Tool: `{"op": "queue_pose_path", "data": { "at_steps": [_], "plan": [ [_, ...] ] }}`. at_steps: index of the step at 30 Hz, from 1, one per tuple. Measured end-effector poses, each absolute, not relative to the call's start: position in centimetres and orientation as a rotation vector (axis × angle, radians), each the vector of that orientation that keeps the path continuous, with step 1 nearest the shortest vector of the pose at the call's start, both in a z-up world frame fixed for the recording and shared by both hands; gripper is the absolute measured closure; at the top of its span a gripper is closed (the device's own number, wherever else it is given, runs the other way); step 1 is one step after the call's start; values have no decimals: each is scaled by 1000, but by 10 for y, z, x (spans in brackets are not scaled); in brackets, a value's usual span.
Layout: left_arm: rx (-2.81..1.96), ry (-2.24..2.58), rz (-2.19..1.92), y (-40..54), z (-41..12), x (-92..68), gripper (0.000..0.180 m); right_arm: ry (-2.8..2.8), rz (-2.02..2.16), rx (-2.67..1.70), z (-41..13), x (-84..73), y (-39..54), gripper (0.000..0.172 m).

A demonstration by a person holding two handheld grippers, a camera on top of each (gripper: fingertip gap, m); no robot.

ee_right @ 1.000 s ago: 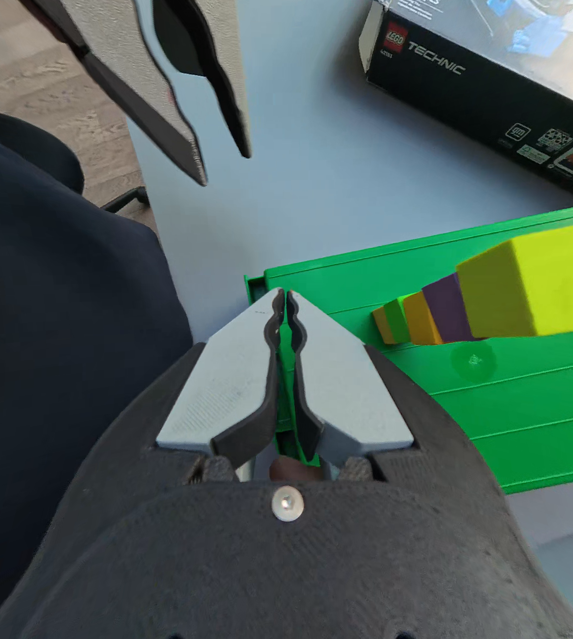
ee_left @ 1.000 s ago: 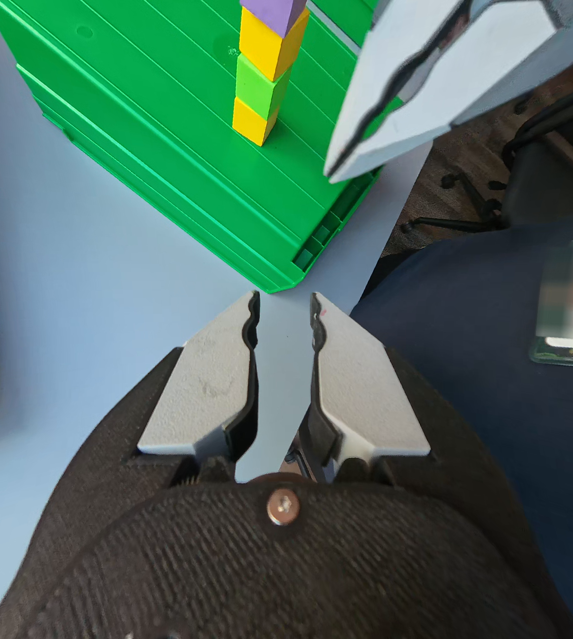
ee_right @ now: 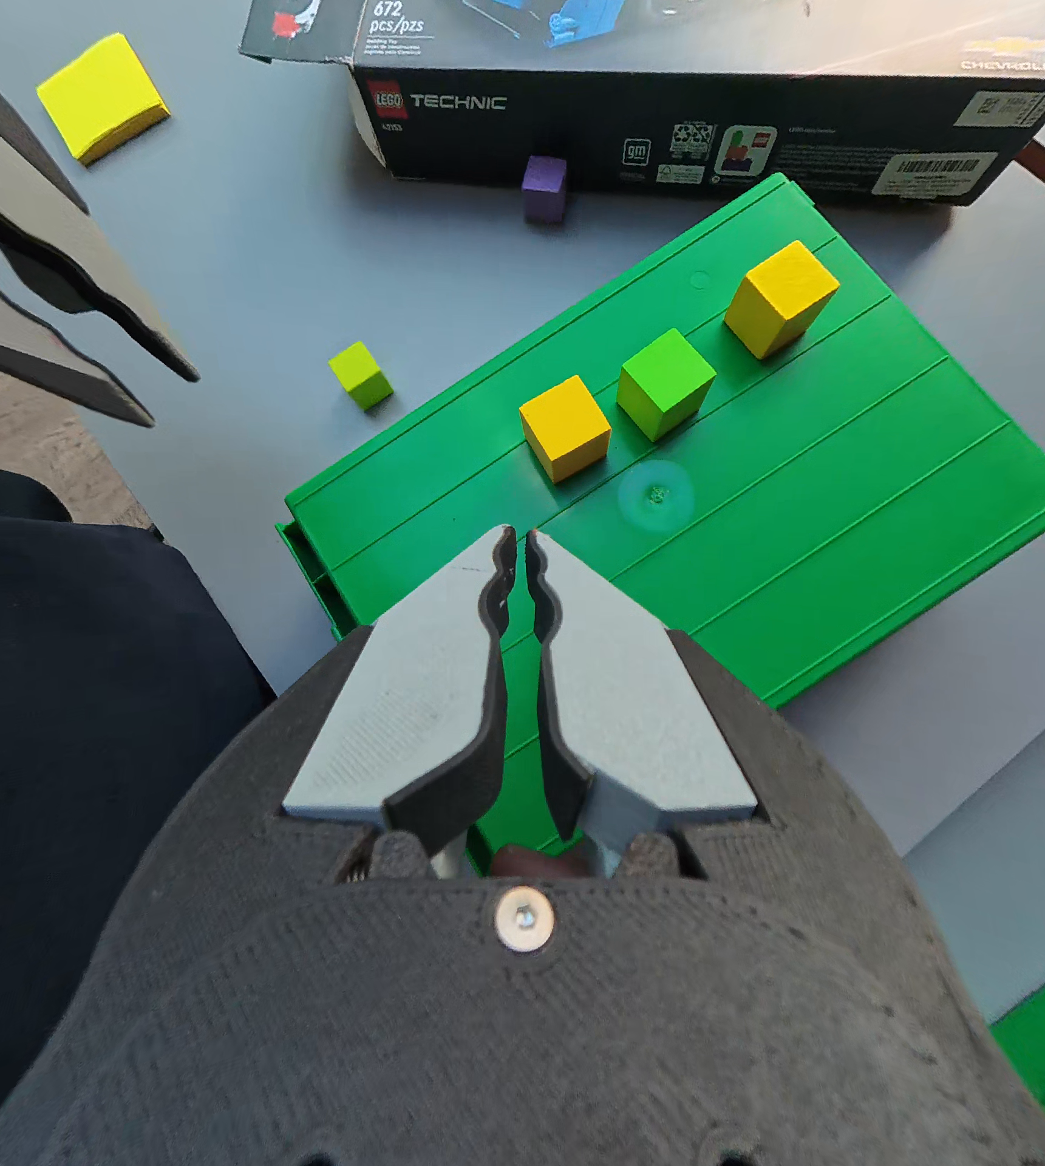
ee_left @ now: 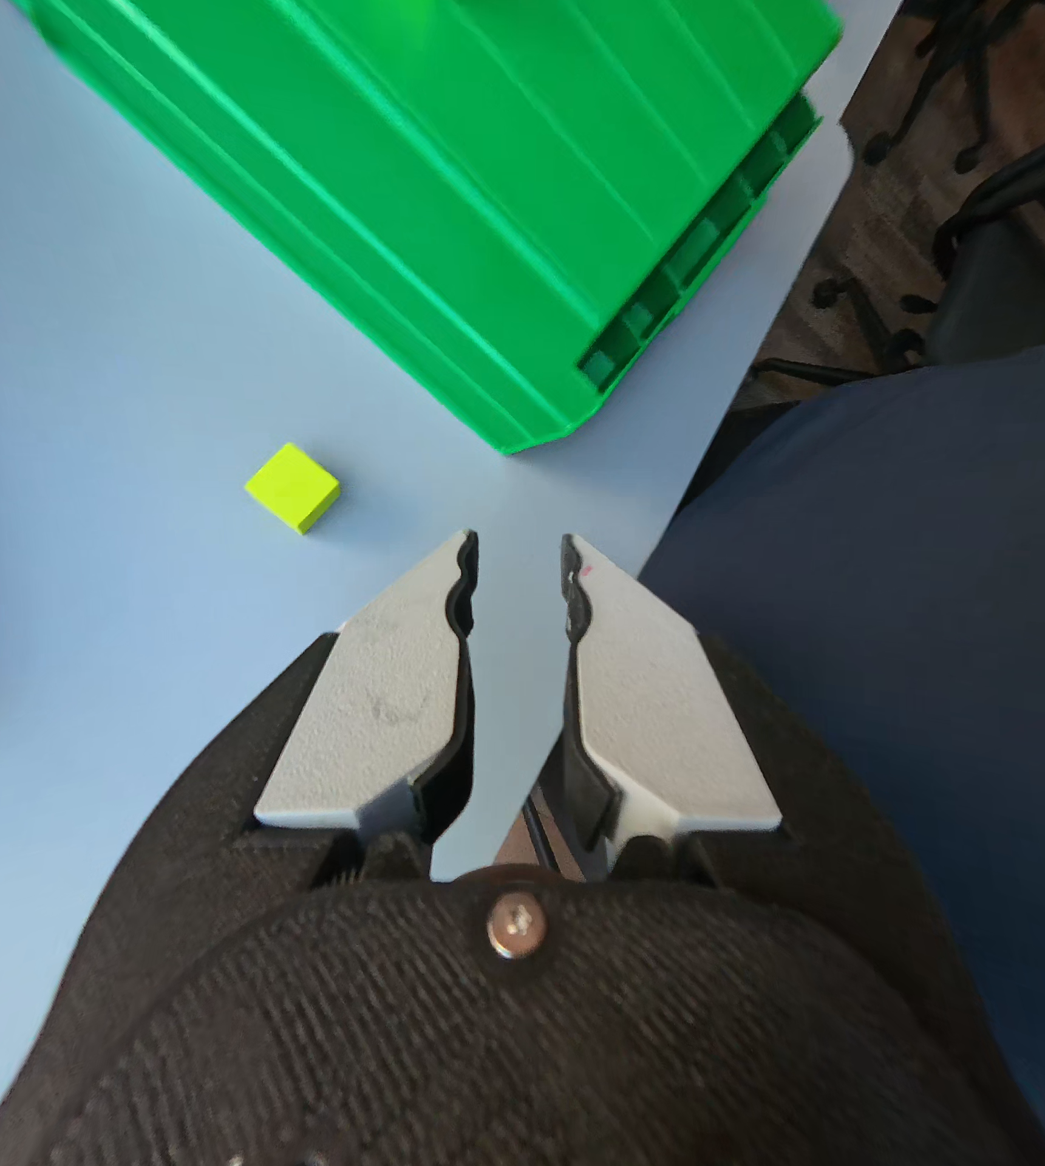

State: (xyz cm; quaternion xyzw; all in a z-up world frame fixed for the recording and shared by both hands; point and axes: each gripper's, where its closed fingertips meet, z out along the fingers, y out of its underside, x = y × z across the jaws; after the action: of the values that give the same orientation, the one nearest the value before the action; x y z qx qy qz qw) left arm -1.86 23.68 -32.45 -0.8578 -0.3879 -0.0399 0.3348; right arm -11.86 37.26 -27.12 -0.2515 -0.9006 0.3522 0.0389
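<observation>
Left gripper [ee_left: 518, 536], fingers spread and bare, hovers near the lime cube [ee_left: 292, 489] beside the green bin [ee_left: 507, 208]; right gripper [ee_right: 521, 533], fingers together, hovers over the bin; cube looks light, rigid, graspable by opposite flat faces.

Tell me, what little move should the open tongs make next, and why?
Probably slide the left tongs a bit left and forward over the lime cube. They are open with nothing between them, and that cube lies alone on the blue table just ahead, off the green bin. The right tongs look shut, holding nothing.
</observation>
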Motion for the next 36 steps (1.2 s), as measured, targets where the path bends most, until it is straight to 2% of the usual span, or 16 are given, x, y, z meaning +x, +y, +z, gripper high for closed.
{"op": "queue_pose_path", "data": {
  "at_steps": [4, 13, 26, 32, 36],
  "plan": [
    [-2247, -1177, -88, 209, -365, -12, 155, -2774, 1122, -822, -273, -114, 370, 171],
    [-2250, -1236, -64, 188, -381, -12, 145, -2789, 1116, -878, -276, -114, 369, 171],
    [-2271, -1151, -159, 194, -394, 3, 143, -2701, 1060, -1011, -265, -115, 373, 169],
    [-2300, -1175, -164, 193, -400, 13, 144, -2731, 1026, -875, -259, -140, 370, 168],
    [-2256, -1291, -121, 193, -394, 6, 145, -2837, 925, -614, -270, -167, 367, 157]
  ]
}}
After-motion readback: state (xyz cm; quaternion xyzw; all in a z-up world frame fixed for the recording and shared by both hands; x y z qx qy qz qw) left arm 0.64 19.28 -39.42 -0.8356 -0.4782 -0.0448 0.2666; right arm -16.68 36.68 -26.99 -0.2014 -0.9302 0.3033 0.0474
